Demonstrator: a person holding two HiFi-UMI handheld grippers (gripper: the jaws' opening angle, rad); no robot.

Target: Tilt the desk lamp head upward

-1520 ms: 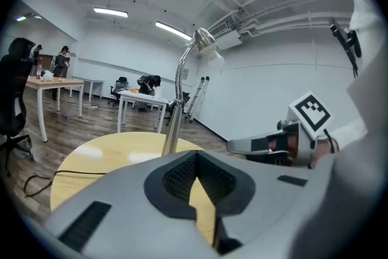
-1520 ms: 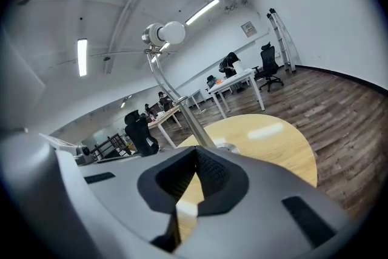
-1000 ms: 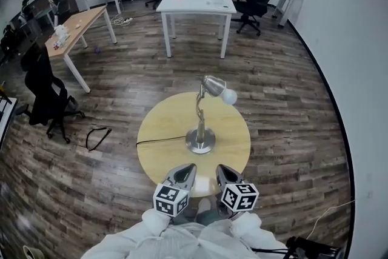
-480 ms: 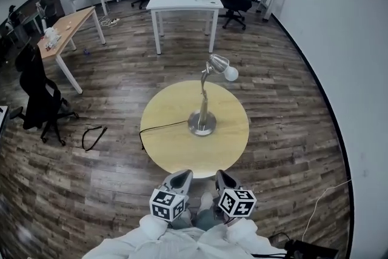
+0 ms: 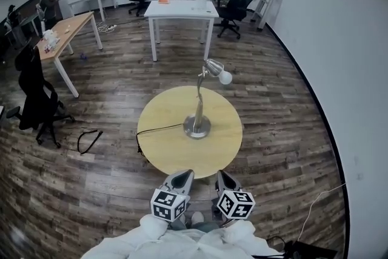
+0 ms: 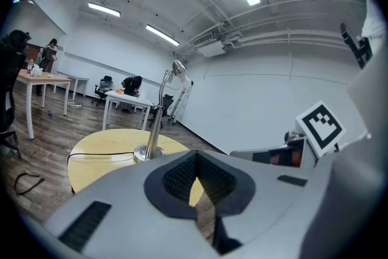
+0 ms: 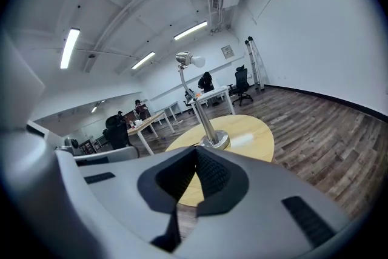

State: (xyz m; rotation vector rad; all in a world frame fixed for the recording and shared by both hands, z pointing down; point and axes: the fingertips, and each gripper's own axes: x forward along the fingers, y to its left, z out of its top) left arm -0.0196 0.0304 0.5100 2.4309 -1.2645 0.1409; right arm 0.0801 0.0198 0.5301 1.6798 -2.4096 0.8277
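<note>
Left tongs (image 5: 183, 174) and right tongs (image 5: 222, 174), pressed together and empty, hover well apart from the desk lamp (image 5: 198, 112) on the round tabletop (image 5: 163, 151).

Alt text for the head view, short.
A silver desk lamp stands near the middle of a round wooden table, its bare bulb facing right. The left hand-held gripper and right hand-held gripper sit side by side by the table's near edge, both shut, empty and clear of the lamp.
</note>
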